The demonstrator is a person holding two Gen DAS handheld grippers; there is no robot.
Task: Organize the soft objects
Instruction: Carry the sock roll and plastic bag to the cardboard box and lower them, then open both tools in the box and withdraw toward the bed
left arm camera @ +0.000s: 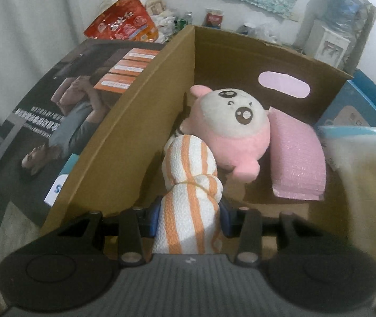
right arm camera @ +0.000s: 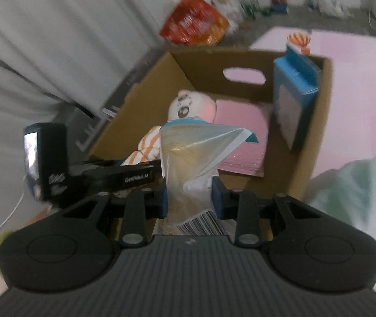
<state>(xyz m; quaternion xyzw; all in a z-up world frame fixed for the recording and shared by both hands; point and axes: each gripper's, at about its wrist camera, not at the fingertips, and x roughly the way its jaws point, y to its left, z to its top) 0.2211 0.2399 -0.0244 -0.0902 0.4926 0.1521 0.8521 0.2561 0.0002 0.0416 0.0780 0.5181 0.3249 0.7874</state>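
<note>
Left wrist view: our left gripper (left arm camera: 189,218) clamps the striped towel roll (left arm camera: 189,185) over the cardboard box (left arm camera: 140,121), pig plush (left arm camera: 230,129) at one o'clock. Right gripper (right arm camera: 190,198) pinches a plastic pouch (right arm camera: 196,155); we risk colliding above the box.

Both the left gripper (left arm camera: 189,219) and right gripper (right arm camera: 190,198) point downward, jaws clamped.

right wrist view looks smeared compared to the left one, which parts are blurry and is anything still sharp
Right wrist view: motion blur smears the red bag, blue box and plush toy; the right gripper and its clear plastic packet stay fairly sharp. Left wrist view: mostly crisp on the striped towel and cardboard box, fisheye bending the box walls; only the pale packet at right is blurred.
</note>
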